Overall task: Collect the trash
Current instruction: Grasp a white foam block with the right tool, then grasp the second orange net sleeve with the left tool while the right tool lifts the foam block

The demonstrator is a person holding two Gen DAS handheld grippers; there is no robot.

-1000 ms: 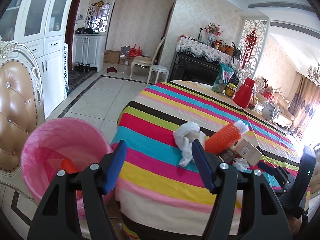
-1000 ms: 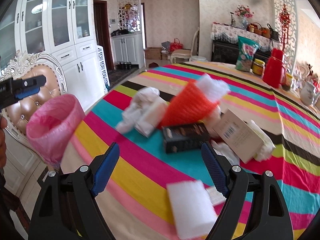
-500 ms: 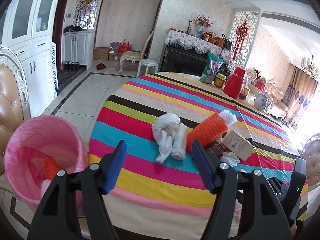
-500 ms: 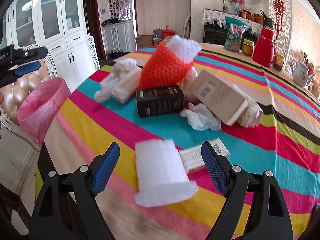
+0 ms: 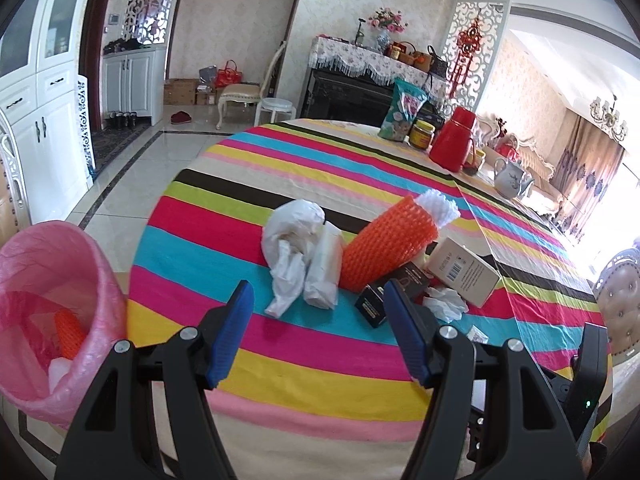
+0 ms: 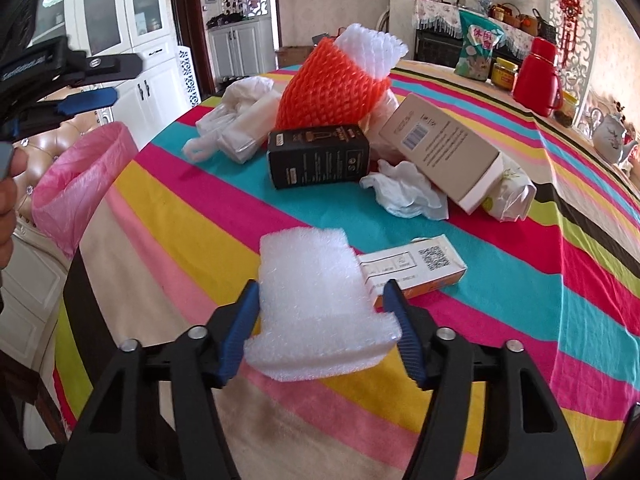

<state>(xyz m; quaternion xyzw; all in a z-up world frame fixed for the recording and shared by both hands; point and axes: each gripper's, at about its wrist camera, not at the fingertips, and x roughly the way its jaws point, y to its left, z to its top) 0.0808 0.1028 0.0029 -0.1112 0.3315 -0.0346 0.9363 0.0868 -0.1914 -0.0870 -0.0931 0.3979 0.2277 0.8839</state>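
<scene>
Trash lies on a striped tablecloth (image 5: 280,344): a white plastic bag (image 5: 294,240), an orange foam net (image 5: 384,248), a black box (image 6: 318,156), a tan box (image 6: 440,156), a crumpled tissue (image 6: 404,190) and a small white carton (image 6: 412,268). My right gripper (image 6: 320,320) has its blue pads on both sides of a white foam piece (image 6: 314,304), touching it. My left gripper (image 5: 318,332) is open and empty above the table's near edge. A bin with a pink liner (image 5: 52,312) stands at the left and holds some trash.
A snack bag (image 5: 404,110), a jar (image 5: 422,134), a red thermos (image 5: 456,138) and a white teapot (image 5: 512,178) stand at the table's far side. A padded chair (image 6: 80,128) is behind the bin. White cabinets (image 5: 36,92) line the left wall.
My right gripper moved forward and down onto the white foam piece and narrowed around it. My left gripper swung right, from the bin toward the table.
</scene>
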